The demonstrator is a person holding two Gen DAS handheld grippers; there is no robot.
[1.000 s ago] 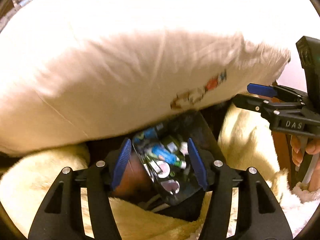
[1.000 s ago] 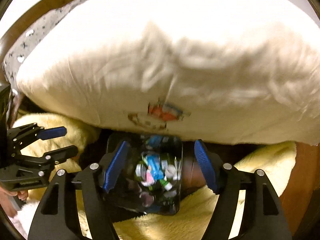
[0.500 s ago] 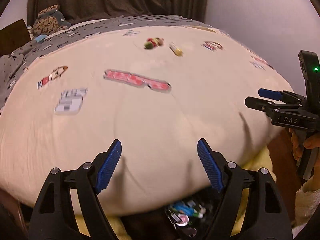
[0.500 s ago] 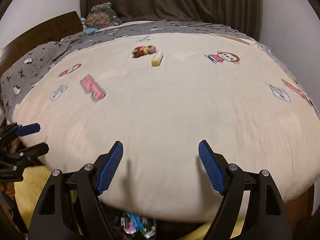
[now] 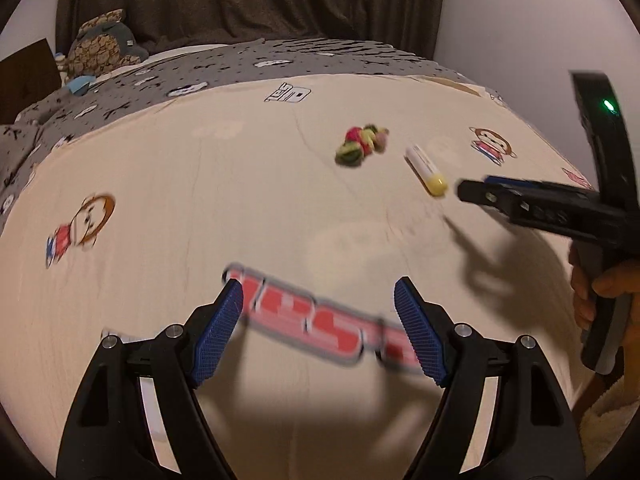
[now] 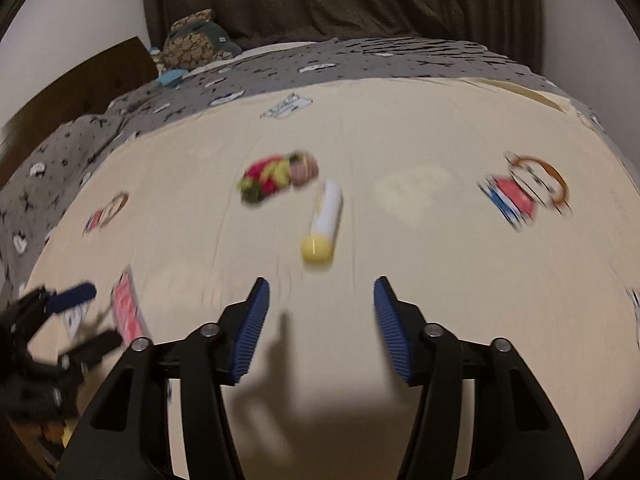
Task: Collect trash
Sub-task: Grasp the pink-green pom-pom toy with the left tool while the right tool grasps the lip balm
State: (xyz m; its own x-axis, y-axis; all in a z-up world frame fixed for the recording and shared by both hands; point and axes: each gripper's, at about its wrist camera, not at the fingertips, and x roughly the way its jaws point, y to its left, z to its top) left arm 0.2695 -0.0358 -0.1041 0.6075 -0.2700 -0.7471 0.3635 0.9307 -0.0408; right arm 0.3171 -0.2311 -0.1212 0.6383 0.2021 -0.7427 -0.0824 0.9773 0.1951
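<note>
The white tube with a yellow cap [image 6: 322, 220] lies on the cream duvet [image 6: 400, 152] of the bed, straight ahead of the right gripper [image 6: 320, 330] and just beyond its fingertips. Its long axis runs roughly near to far, cap end nearest, so it lines up with the gap between the spread, empty fingers. The right gripper is the nearer one. The left gripper [image 5: 319, 330], also spread wide and holding nothing, sits further to the left, with the tube far and to its right. Just to the far left of the tube, close beside it, lies a crumpled red and green wrapper [image 6: 278, 176], a second piece to collect. Nothing stands between the right fingers and the tube; printed cartoon patches are flat on the fabric. A plush toy [image 6: 196, 42] rests far back by the grey pillows.
</note>
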